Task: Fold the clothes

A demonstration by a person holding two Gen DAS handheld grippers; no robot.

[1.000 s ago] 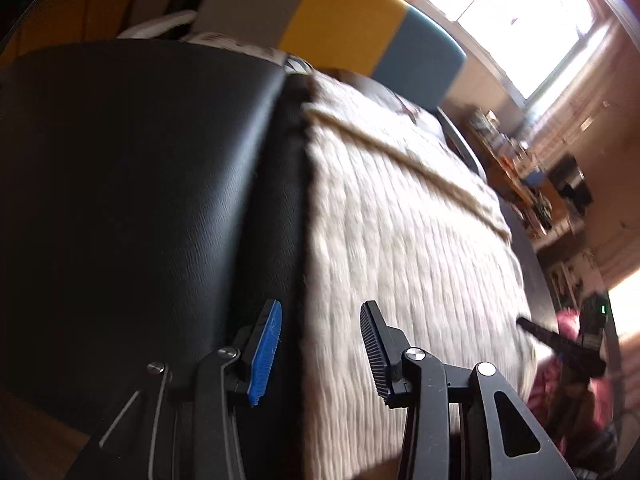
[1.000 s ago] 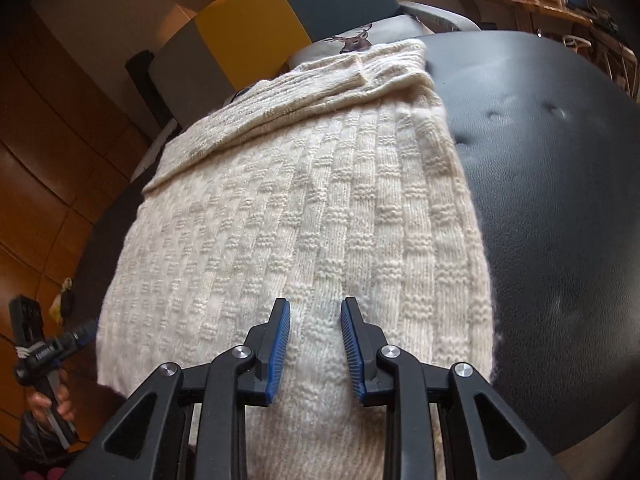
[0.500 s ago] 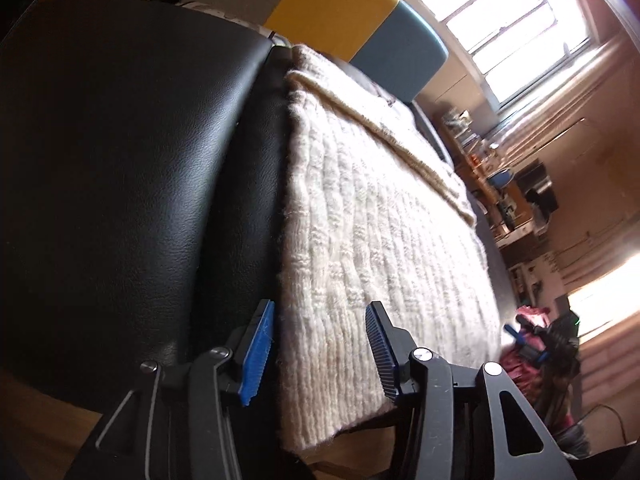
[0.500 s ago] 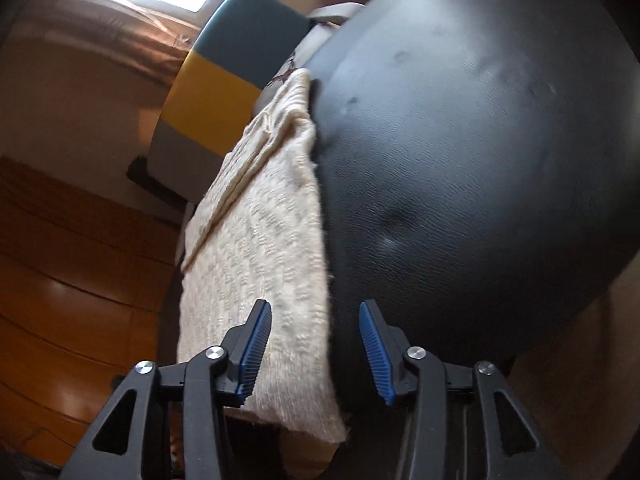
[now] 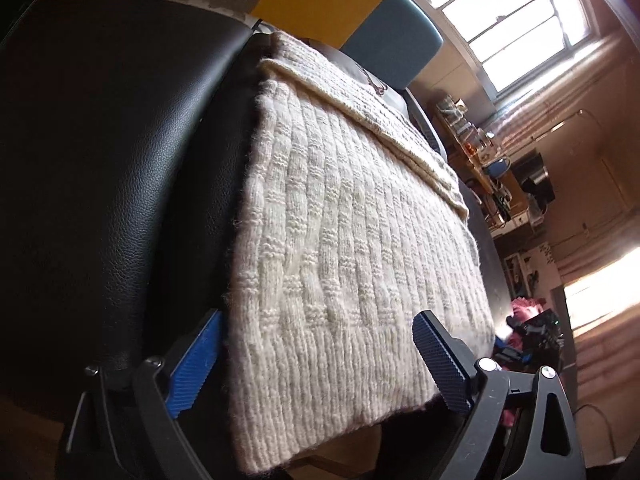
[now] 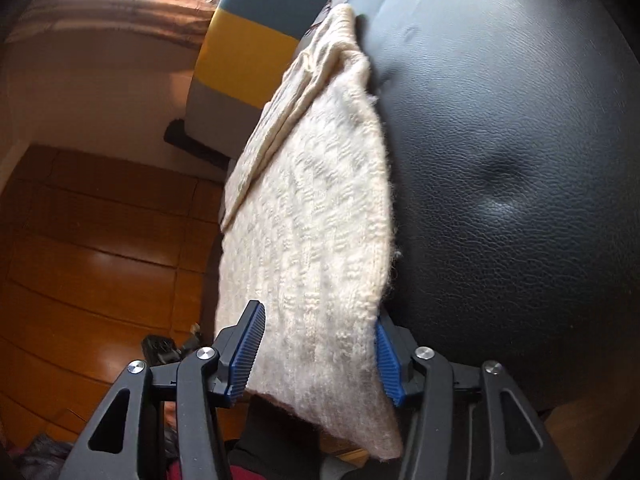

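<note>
I am seeing the cream sweater (image 5: 352, 240) lying folded on the black leather seat (image 5: 100, 160). My left gripper (image 5: 320, 364) is opening wide around its near hem; only the right view is showing my right gripper (image 6: 316, 354) closing across the hem's corner, pads seemingly not yet pressing.

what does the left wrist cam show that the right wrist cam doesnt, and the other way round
Only the left wrist view shows the bright window, the cluttered shelf and the left gripper, its jaws opening either side of the knit's corner without pressing it.

Only the right wrist view shows the wooden floor and the right gripper, its jaws closing with the knit's other corner between them.

Both show the cream knit garment lying on the black leather surface, with the yellow and blue chair back behind.
</note>
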